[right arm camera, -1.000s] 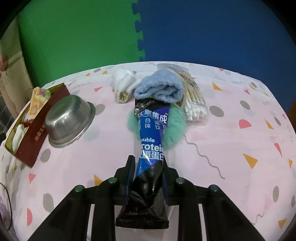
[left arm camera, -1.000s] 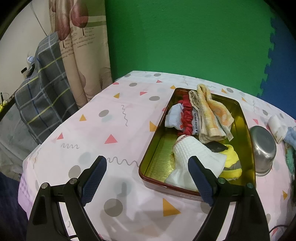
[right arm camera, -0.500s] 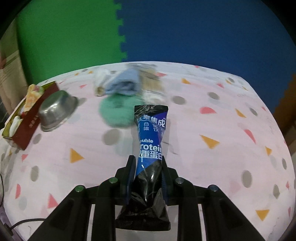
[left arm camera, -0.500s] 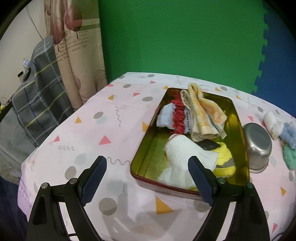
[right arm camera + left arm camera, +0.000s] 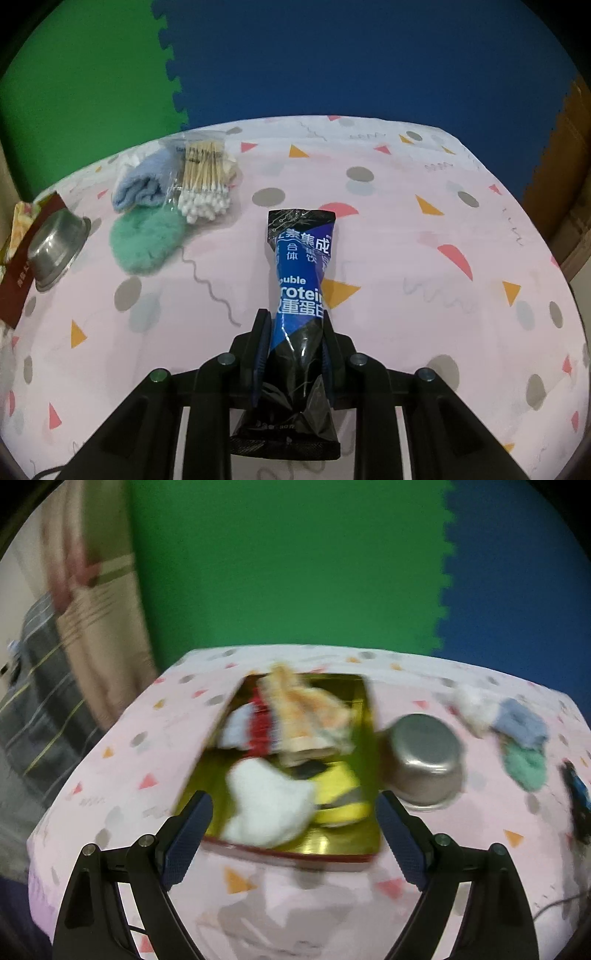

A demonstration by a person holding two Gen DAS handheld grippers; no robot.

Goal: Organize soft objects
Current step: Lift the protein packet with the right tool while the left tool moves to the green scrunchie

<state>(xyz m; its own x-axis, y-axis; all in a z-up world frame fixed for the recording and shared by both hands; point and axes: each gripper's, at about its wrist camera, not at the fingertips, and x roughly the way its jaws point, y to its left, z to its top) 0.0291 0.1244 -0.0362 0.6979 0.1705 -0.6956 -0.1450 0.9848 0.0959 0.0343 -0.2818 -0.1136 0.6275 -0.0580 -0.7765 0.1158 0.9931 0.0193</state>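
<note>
A gold tin tray (image 5: 364, 716) with red sides holds several soft items: a white cloth (image 5: 266, 805), an orange-cream towel (image 5: 303, 709), red and yellow pieces. My left gripper (image 5: 293, 827) is open and empty, just in front of the tray's near edge. My right gripper (image 5: 295, 339) is shut on a blue-black protein snack packet (image 5: 301, 266), held above the tablecloth. A blue towel (image 5: 138, 181), a green fluffy pad (image 5: 146, 240) and a white roll (image 5: 474, 705) lie on the table.
A steel bowl (image 5: 424, 757) sits upside down right of the tray. A bag of cotton swabs (image 5: 205, 181) lies beside the blue towel. Green and blue foam mats back the table. A plaid cloth (image 5: 33, 701) hangs at the far left.
My left gripper has swung right, so the tray sits centred and the view is blurred. My right gripper has carried the packet to the right, away from the towels.
</note>
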